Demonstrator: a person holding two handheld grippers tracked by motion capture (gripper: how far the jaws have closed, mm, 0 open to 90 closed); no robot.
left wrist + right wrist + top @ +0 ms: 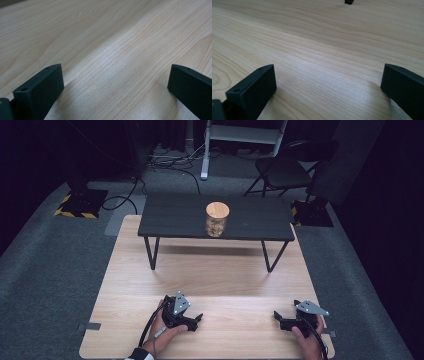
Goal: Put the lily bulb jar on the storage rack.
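Both grippers rest on the near edge of the wooden worktop (210,280), the left gripper (196,320) near left, the right gripper (278,318) near right. Each has its jaws spread wide and holds nothing. The jar (217,219) stands far off on the black shelf (170,220), well apart from both.

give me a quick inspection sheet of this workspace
surface: light wooden table, bare between both sets of jaws in the gripper views
job's things: glass jar with wooden lid, upright mid-way along the small black bench at the table's far end; contents too small to tell
clutter: nothing seen
grippers: left gripper and right gripper low over the near edge, jaws wide apart, holding nothing
cables: a black cable trails from the left gripper; more cables on the floor beyond
surroundings: grey carpet, folding chair, white stand, dark room
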